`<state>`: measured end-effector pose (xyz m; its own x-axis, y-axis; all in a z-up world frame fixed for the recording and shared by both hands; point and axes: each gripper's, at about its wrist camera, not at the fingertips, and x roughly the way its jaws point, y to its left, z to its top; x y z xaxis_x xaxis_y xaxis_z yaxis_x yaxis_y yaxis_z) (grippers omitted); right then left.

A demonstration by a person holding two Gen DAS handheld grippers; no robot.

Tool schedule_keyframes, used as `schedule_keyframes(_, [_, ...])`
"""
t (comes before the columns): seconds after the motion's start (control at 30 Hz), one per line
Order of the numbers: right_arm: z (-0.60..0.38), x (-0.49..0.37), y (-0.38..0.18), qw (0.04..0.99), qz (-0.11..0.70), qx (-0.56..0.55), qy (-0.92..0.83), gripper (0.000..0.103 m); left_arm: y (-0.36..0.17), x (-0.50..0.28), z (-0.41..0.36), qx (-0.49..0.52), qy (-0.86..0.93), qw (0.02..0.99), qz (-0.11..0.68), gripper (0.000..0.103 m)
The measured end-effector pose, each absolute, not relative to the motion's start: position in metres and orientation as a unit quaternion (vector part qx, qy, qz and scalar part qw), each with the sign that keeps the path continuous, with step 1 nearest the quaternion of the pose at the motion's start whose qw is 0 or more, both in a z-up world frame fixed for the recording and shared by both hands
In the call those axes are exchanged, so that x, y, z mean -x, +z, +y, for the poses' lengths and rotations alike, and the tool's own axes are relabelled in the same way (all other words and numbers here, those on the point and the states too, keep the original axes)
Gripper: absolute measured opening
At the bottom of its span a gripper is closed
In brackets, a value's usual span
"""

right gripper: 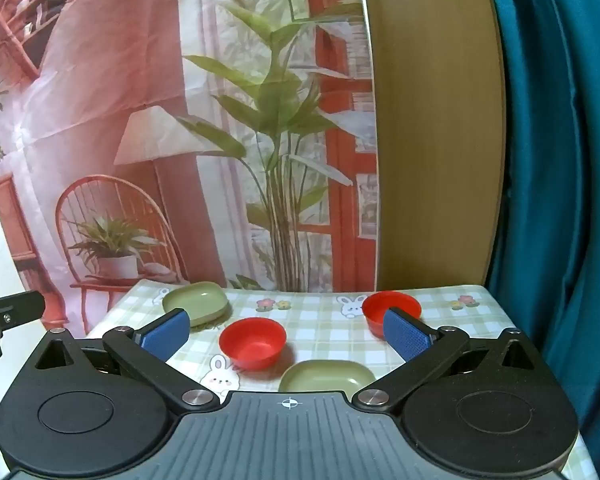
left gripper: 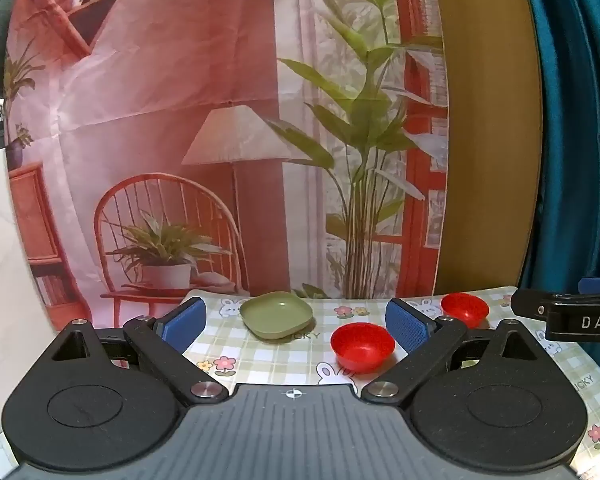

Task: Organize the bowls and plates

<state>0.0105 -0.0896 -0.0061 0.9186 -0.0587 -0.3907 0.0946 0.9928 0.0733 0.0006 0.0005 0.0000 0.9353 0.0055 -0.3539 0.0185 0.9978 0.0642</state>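
Note:
Two green square plates and two red bowls sit on a checked tablecloth. In the left wrist view, the far green plate (left gripper: 277,315) lies at the table's back, a red bowl (left gripper: 362,346) in front of it and a second red bowl (left gripper: 464,309) at the right. My left gripper (left gripper: 296,322) is open and empty, above the near table edge. In the right wrist view, a near green plate (right gripper: 327,375) lies just ahead, with a red bowl (right gripper: 253,343), the far red bowl (right gripper: 392,307) and the far green plate (right gripper: 195,302). My right gripper (right gripper: 286,332) is open and empty.
The tablecloth (right gripper: 324,320) covers a small table against a printed backdrop (left gripper: 220,120). A wooden panel (right gripper: 436,140) and a teal curtain (right gripper: 560,160) stand at the right. The right gripper's body (left gripper: 572,316) shows at the left view's right edge.

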Motion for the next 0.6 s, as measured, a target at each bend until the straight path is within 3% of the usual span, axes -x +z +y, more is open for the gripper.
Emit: schedule_keyframes(0.6, [-0.092, -0.01, -0.008, 0.979, 0.194, -0.043, -0.04, 0.103, 0.002, 0.001, 0.001, -0.029, -0.001, 0.985, 0.168, 0.098])
